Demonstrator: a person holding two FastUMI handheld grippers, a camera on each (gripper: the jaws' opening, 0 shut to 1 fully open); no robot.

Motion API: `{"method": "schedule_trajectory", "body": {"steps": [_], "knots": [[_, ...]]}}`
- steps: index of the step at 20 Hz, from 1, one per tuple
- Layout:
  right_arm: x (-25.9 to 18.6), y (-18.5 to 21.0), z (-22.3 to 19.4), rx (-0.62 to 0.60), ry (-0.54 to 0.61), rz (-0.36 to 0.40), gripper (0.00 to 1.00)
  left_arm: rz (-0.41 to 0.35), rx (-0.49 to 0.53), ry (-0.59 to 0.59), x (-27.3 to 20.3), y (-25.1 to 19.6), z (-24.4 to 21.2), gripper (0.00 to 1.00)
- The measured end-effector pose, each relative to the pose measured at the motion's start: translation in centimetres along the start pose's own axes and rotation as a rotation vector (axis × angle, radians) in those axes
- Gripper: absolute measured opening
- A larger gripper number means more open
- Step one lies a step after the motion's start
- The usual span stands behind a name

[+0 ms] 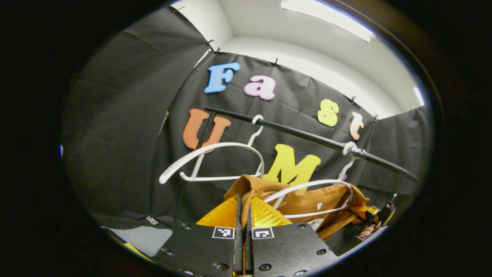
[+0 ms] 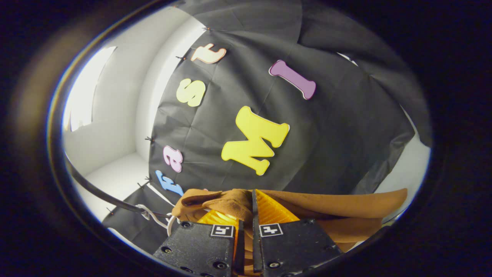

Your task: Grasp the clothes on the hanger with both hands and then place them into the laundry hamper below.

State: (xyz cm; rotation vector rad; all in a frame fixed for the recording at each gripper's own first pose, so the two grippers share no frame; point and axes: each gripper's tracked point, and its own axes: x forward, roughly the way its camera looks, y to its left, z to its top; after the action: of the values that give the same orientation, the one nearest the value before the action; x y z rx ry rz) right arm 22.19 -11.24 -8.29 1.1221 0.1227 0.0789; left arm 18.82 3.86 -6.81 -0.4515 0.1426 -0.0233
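Note:
A brown garment [image 1: 307, 202] hangs on a white hanger [image 1: 307, 186] from a black rail [image 1: 300, 134]. My left gripper [image 1: 244, 198] is shut on the garment's left shoulder, with a fold of cloth bunched at its fingertips. The right gripper [image 1: 378, 214] shows at the garment's far end, with a hand behind it. In the right gripper view my right gripper [image 2: 250, 200] is shut on the brown garment [image 2: 338, 206]. The cloth is pinched between its fingers and spreads to the right. The white hanger's hook [image 2: 152, 216] loops over the rail [image 2: 100, 196] at lower left.
An empty white hanger [image 1: 215, 147] hangs on the rail just left of the garment, close above my left gripper. The black cloth wall stands right behind the rail. White room walls and a ceiling light [image 1: 326, 19] lie above.

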Motion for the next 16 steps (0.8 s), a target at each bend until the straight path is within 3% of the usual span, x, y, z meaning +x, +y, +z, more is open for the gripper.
{"method": "schedule_trajectory", "body": {"steps": [6, 9, 13, 16], "knots": [[1.1, 0.3, 1.4, 0.094, 0.058, 0.081, 0.11, -0.026, -0.019, 0.021, 0.5, 0.7, -0.3, 0.03], [1.0, 0.9, 1.1, 0.073, 0.111, 0.121, 0.11, -0.023, -0.016, 0.034, 1.1, 1.6, -0.6, 0.03], [2.3, 0.9, 2.1, 0.070, 0.156, 0.153, 0.11, -0.079, -0.078, 0.063, 1.7, 1.4, -0.9, 0.03], [1.7, 1.1, 1.5, 0.078, 0.245, 0.222, 0.11, -0.097, -0.080, 0.097, 2.4, 1.9, -1.9, 0.03]]}}
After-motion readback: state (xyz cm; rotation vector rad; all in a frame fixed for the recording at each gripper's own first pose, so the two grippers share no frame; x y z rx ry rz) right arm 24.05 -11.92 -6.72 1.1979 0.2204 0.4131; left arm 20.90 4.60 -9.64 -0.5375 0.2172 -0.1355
